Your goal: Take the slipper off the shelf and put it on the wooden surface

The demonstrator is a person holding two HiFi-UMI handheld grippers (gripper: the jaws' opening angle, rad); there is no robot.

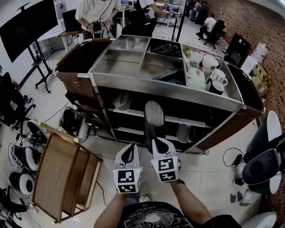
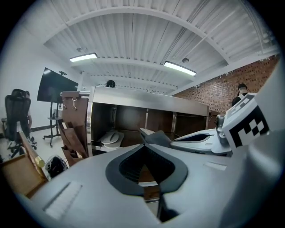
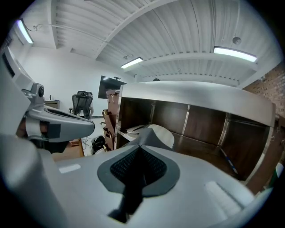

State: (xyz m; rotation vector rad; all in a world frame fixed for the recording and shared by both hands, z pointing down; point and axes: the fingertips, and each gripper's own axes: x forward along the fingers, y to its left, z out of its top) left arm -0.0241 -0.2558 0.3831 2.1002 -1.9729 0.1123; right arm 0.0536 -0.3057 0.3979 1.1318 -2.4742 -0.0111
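Observation:
In the head view a grey-soled slipper (image 1: 154,113) with a dark strap stands up in front of the cart's shelf (image 1: 176,119), and my right gripper (image 1: 153,139) is shut on its lower end. The right gripper view shows the same slipper (image 3: 159,133) pinched at the tips of the right gripper (image 3: 141,145). My left gripper (image 1: 130,147) sits just left of it, shut, with nothing held; its tips (image 2: 143,144) meet in the left gripper view, where the slipper (image 2: 156,137) shows just beyond them. The wooden surface (image 1: 58,173) is a low table at lower left.
A pale pair of slippers (image 1: 121,100) lies on the shelf at left, and the pair (image 2: 110,137) also shows in the left gripper view. Mugs (image 1: 209,71) crowd the cart top at right. Cables and gear (image 1: 22,156) lie on the floor at left. A person (image 1: 95,11) stands behind the cart.

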